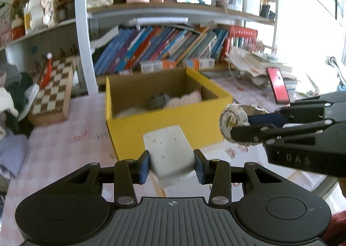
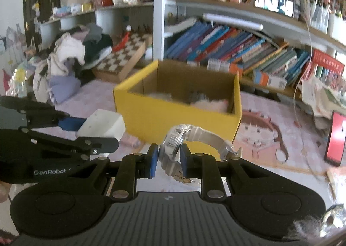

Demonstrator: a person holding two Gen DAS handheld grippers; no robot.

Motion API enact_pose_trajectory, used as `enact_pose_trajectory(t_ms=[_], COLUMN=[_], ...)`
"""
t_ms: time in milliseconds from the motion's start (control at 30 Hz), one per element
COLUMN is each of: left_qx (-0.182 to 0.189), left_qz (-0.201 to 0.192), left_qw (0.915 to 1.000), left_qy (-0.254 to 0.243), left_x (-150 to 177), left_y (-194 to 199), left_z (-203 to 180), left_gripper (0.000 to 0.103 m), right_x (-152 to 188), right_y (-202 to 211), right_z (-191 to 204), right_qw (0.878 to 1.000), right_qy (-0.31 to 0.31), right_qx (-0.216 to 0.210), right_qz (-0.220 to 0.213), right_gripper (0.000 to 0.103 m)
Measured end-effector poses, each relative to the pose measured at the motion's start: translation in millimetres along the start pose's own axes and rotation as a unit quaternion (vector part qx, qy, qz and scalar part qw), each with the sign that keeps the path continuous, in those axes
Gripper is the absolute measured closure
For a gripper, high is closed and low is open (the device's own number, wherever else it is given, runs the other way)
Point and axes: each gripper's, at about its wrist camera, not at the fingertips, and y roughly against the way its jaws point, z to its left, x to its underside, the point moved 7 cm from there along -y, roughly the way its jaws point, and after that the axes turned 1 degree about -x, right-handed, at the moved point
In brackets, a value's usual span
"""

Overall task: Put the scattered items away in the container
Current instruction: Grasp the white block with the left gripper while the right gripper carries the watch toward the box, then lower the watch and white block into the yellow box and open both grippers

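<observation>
A yellow cardboard box (image 1: 173, 125) stands open on the pink table; it also shows in the right wrist view (image 2: 179, 118). Inside lie a grey object (image 1: 159, 100) and pale pink fluffy things (image 1: 186, 99). My left gripper (image 1: 172, 165) is shut on a white rounded block (image 1: 168, 153), held in front of the box; the block also shows in the right wrist view (image 2: 102, 126). My right gripper (image 2: 167, 160) is shut on a white wristwatch (image 2: 175, 144), held just right of the box's front corner; the watch also shows in the left wrist view (image 1: 234, 122).
A chessboard box (image 1: 53, 92) leans left of the yellow box. A red phone (image 1: 277, 86) and a paper stack (image 1: 255, 62) lie at the right. Clothes (image 2: 71, 60) pile at the left. Bookshelves (image 1: 162, 47) stand behind the table.
</observation>
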Motion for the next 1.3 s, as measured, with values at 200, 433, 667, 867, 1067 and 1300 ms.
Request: enact_pose_trajectory(t_ms=[200, 433, 667, 867, 1067, 1300], left_qx=[-0.007, -0.021, -0.032, -0.028, -0.018, -0.009], left_qz=[-0.042, -0.073, -0.058, -0.017, 0.032, 0.082], left_qw=[0.9991, 0.9968, 0.9969, 0.9983, 0.9990, 0.9965], left_qy=[-0.007, -0.023, -0.043, -0.047, -0.025, -0.007], left_x=[-32.7, -66.3, -80.8, -81.9, -75.3, -65.8], left_y=[3.3, -8.9, -46.3, -85.6, -120.4, -151.0], left_z=[9.1, 18.3, 21.4, 22.3, 27.0, 32.9], left_gripper=[0.063, 0.063, 0.063, 0.063, 0.063, 0.064], right_x=[-41.1, -89.3, -130.7, -155.2, -158.5, -147.1], right_y=[5.8, -4.7, -45.1, -96.3, -160.3, -228.0], right_z=[-8.9, -16.5, -23.5, -30.8, -32.4, -21.4], right_qw=[0.999, 0.995, 0.992, 0.991, 0.993, 0.983], right_qy=[0.006, 0.032, 0.078, 0.098, 0.078, 0.043], right_qx=[0.000, -0.012, -0.028, -0.055, -0.094, -0.151], right_qz=[-0.045, -0.088, -0.100, -0.075, -0.001, 0.097], right_gripper=[0.083, 0.083, 0.083, 0.083, 0.083, 0.083])
